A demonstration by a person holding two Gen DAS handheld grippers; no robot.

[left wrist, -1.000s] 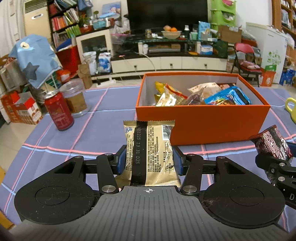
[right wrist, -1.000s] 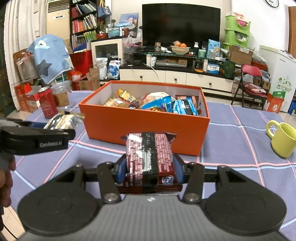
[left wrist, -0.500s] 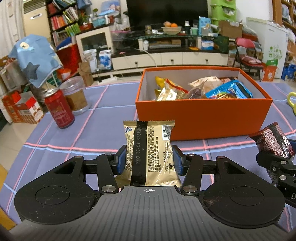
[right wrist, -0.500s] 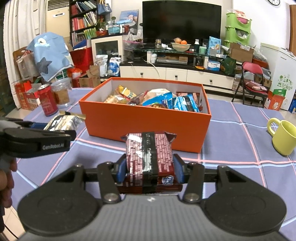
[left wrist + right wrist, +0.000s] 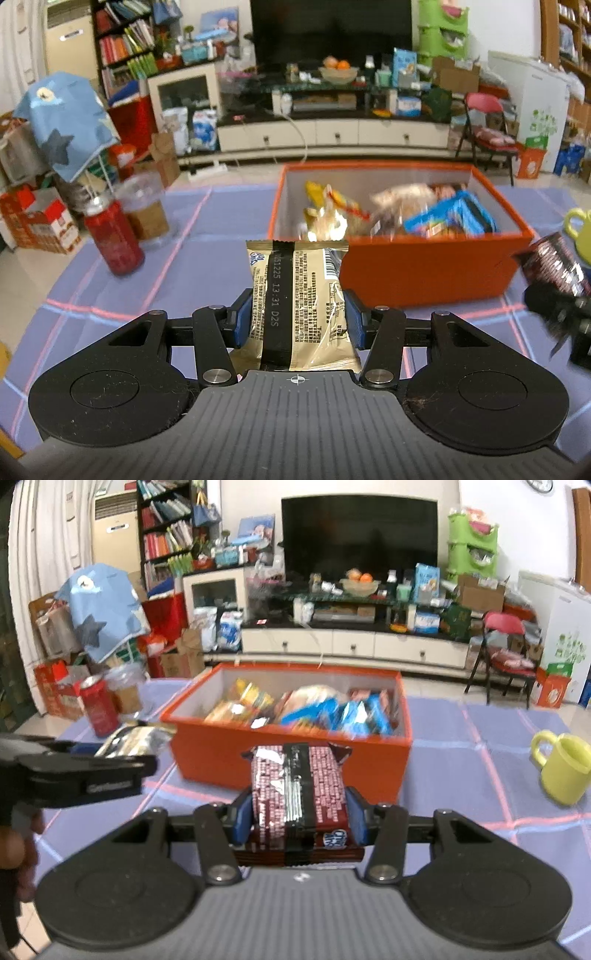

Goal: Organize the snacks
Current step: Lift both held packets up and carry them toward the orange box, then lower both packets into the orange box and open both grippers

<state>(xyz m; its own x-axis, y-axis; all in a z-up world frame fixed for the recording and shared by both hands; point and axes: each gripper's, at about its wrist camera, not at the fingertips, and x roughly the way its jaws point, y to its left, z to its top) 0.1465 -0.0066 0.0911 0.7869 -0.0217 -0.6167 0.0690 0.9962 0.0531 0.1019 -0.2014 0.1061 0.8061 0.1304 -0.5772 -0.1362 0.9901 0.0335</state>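
Note:
My left gripper [image 5: 297,323] is shut on a beige snack packet [image 5: 299,295] with a black seam, held upright above the cloth in front of the orange box [image 5: 424,273]. A dark red snack packet [image 5: 299,794] is pinched between the blue pads of my right gripper [image 5: 299,818], just short of the orange box [image 5: 288,760]. The box stands open and holds several snack packs [image 5: 314,709]. In the left wrist view the red packet [image 5: 554,264] and right gripper show at the right edge. The left gripper [image 5: 81,771] with its packet shows at the left of the right wrist view.
A red can [image 5: 112,240] and a clear jar [image 5: 146,210] stand left of the box on the blue checked tablecloth [image 5: 207,221]. A yellow-green mug [image 5: 563,768] sits to the right. A hand [image 5: 14,853] holds the left gripper. Cluttered living room behind.
Both grippers have risen a little with their packets, so I see further down into the box. The grips are unchanged.

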